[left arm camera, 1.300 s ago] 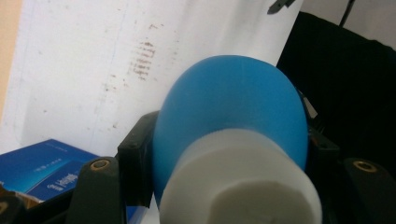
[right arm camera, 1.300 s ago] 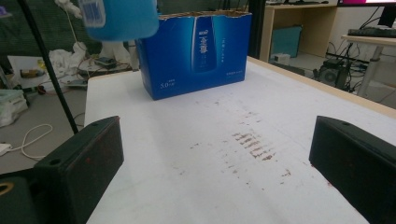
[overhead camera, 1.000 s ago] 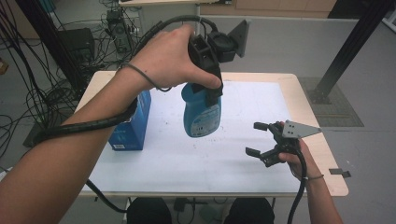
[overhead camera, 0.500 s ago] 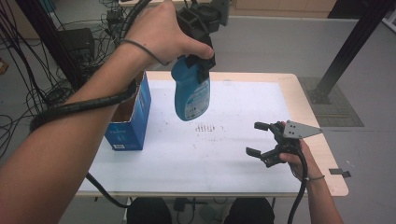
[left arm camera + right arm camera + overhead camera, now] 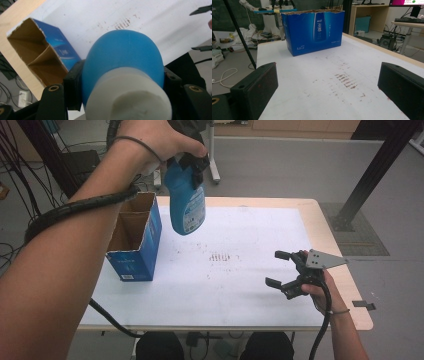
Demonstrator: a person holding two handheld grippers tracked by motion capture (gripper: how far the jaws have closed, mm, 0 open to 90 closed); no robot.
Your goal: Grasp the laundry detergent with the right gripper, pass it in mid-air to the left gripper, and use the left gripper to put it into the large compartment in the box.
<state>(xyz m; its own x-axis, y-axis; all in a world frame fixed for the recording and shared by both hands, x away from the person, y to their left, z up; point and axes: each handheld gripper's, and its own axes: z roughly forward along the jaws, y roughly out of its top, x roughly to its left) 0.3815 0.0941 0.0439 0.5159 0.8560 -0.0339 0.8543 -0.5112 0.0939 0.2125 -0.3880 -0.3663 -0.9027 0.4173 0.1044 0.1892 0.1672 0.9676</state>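
A blue bottle (image 5: pixel 187 205) with a white top (image 5: pixel 127 97) hangs upright in the air, just right of an open-topped blue cardboard box (image 5: pixel 136 242). My left gripper (image 5: pixel 192 161) is shut on the bottle's upper part, with a black jaw on each side of it in the left gripper view (image 5: pixel 122 82). The box (image 5: pixel 37 55) lies below and to the left there, and its cardboard divider shows. My right gripper (image 5: pixel 276 268) rests low at the table's right side and is open with nothing between its jaws (image 5: pixel 328 82). It faces the box (image 5: pixel 314 31) across the white sheet.
A white sheet (image 5: pixel 240 285) covers the wooden table (image 5: pixel 325 220) and bears brown smudges (image 5: pixel 220 256) near its middle. Cables and equipment lie on the floor to the left. A black post (image 5: pixel 370 175) stands at the far right.
My left hand has carried the bottle up and away toward the far left, beside the box. The right gripper has stayed where it was.
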